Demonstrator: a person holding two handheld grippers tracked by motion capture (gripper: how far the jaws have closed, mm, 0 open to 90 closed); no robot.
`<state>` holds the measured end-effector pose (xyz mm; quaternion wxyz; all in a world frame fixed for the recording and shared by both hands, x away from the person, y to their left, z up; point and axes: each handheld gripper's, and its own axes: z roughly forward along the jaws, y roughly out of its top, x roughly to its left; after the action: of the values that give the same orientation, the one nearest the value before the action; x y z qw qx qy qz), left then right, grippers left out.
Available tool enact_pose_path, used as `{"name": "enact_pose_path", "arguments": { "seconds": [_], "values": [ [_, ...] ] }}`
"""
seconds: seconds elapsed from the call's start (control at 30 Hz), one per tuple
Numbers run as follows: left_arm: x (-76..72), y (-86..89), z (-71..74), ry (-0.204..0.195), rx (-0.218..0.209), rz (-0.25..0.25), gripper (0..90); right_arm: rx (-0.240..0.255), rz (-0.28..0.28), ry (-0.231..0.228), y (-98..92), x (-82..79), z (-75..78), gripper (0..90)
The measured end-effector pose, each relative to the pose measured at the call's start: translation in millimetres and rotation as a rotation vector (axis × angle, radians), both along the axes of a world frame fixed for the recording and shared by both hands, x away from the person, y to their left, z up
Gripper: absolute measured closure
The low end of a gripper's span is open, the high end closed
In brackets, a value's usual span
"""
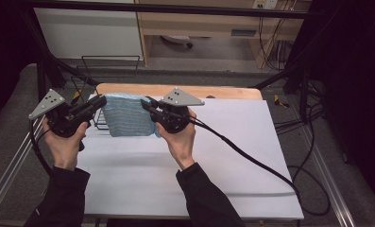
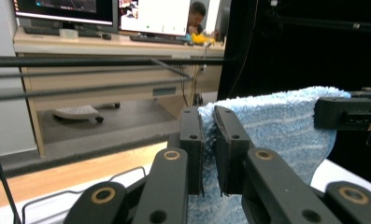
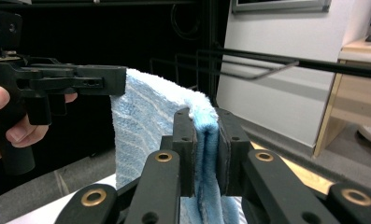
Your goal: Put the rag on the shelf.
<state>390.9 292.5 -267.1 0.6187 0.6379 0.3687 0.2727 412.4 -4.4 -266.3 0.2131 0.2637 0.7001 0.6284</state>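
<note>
A blue towel hung stretched between the two grippers, held above the white table at its far left part. The left gripper was clamped on the towel's left top corner; in the left gripper view its two black jaws stood close together with a fold of the blue cloth pinched between the pads. The right gripper was clamped on the towel's right top corner, and the right gripper view showed the jaws pressed against a doubled edge of the cloth that ran down between them. Each gripper was held in one of the person's hands, the left hand to the left of the towel and the right hand to its right, with the dark sleeves coming in from the near edge of the table.

Just behind and left of the towel, a black wire rack stood on the table; the towel hid most of it, and what lay inside it could not be told. A wooden strip ran along the table's far edge, beyond the towel. From the right gripper a black cable trailed away from the towel across the table towards its near right corner.
</note>
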Motion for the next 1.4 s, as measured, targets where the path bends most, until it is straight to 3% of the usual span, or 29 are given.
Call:
{"name": "enact_pose_path", "arguments": {
  "seconds": [0.57, 1.07, 1.4],
  "values": [
    [7.6, 12.6, 29.9, -0.102, -0.08, 0.034, 82.9, 0.036, -0.006, -0.085, 17.9, 7.0, 36.8, 80.8],
    [12.3, 21.1, 57.2, -0.18, -0.109, 0.058, 83.0, 0.078, -0.003, -0.152, 30.7, 13.3, 68.1, 80.9],
    [18.6, 29.5, 75.8, -0.213, -0.121, 0.077, 83.0, 0.066, -0.006, -0.188, 41.4, 17.1, 89.3, 80.9]
  ]
}}
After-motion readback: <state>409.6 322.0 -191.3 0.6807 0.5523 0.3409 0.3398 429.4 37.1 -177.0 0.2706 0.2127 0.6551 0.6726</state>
